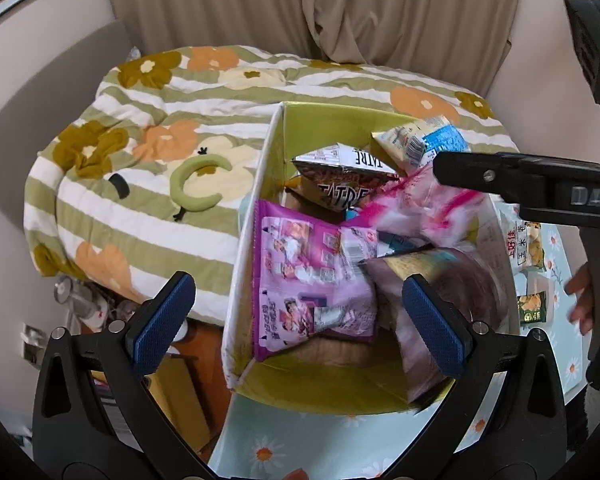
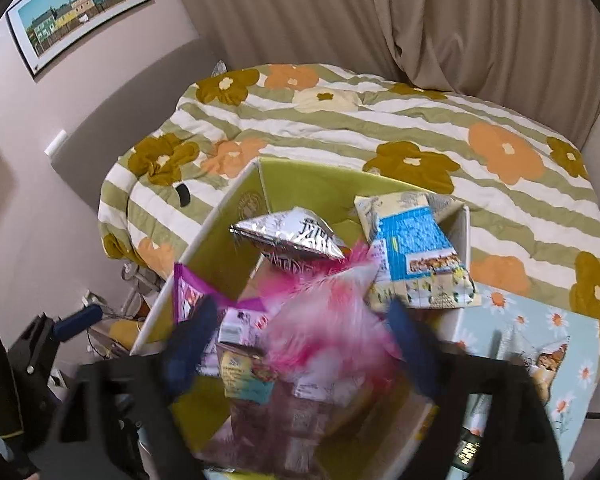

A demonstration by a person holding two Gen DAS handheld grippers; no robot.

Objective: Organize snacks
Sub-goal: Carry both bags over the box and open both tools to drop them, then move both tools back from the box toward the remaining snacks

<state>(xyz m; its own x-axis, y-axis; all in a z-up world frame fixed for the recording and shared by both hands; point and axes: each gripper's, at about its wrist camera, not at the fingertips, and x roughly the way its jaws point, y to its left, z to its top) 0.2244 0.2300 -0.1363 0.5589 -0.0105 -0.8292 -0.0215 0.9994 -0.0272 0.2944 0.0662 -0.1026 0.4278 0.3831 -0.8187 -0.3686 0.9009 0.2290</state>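
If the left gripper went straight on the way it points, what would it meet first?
Most likely the purple snack bag in the box: it lies between the open fingers of the left gripper. Depth is unclear in the fisheye view.

We hold our left gripper (image 1: 298, 308) with jaws spread wide; our right gripper (image 2: 300, 344), blurred, at 2 o'clock, also gapes.

A: What lies ahead of the tongs?

B: A bed with a striped floral quilt (image 2: 380, 128). Beige curtains (image 1: 300, 4) hang behind it.

A: And to the left?

B: A pale pink wall (image 2: 100, 80) carrying a framed picture (image 2: 80, 12) of coloured houses. A daisy-print tablecloth (image 2: 540, 332) lies below and right of the tongs. Lighting is soft and even.
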